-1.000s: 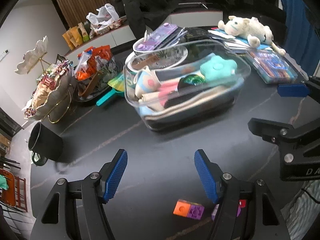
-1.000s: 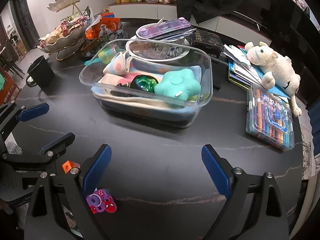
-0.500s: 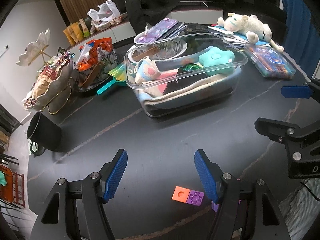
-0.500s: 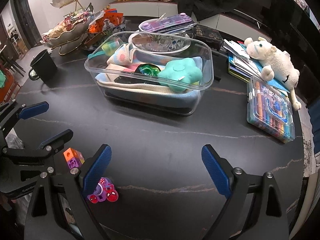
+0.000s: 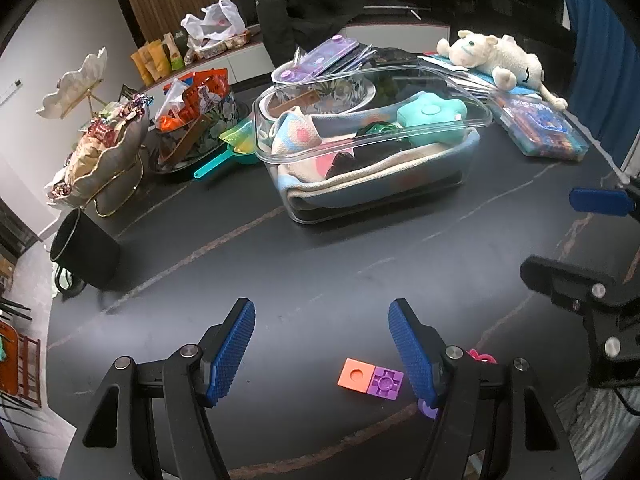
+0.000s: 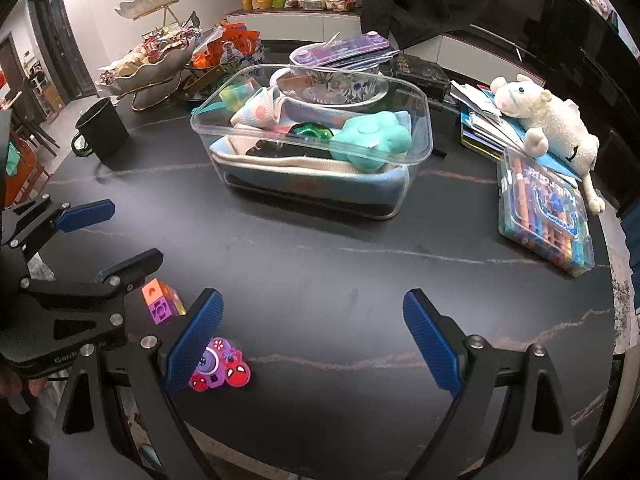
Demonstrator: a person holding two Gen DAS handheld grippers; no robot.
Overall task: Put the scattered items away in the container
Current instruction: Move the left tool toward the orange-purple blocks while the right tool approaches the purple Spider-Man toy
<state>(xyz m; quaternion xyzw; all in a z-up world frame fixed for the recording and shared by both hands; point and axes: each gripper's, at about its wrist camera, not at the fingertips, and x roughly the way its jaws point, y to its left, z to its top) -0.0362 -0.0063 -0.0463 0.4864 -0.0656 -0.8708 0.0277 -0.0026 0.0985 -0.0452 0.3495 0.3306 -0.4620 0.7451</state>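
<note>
Left wrist view: left gripper [image 5: 320, 344] wide apart, holding nothing, hanging above the near edge of the worktop [image 5: 320, 264]. Orange-and-purple block [image 5: 370, 379] lies flat just beside the right-hand pad, not between the pads; looks like the approach is lined up for it, needs a small shift right. Clear container [image 5: 376, 148] sits well apart, further back, already packed with cloth and a teal flower toy [image 5: 430, 114], so room on top is limited. Right gripper [image 5: 592, 240] visible at the frame's right edge, also spread.

Right wrist view: right gripper [image 6: 312, 344] wide, empty. Pink-purple toy [image 6: 220, 372] rests touching or just under the left-hand pad, near the worktop edge; probably this gripper's target. Block [image 6: 160, 304] sits between both tools. Container [image 6: 316, 140] straight ahead, clear path across bare worktop.
</note>
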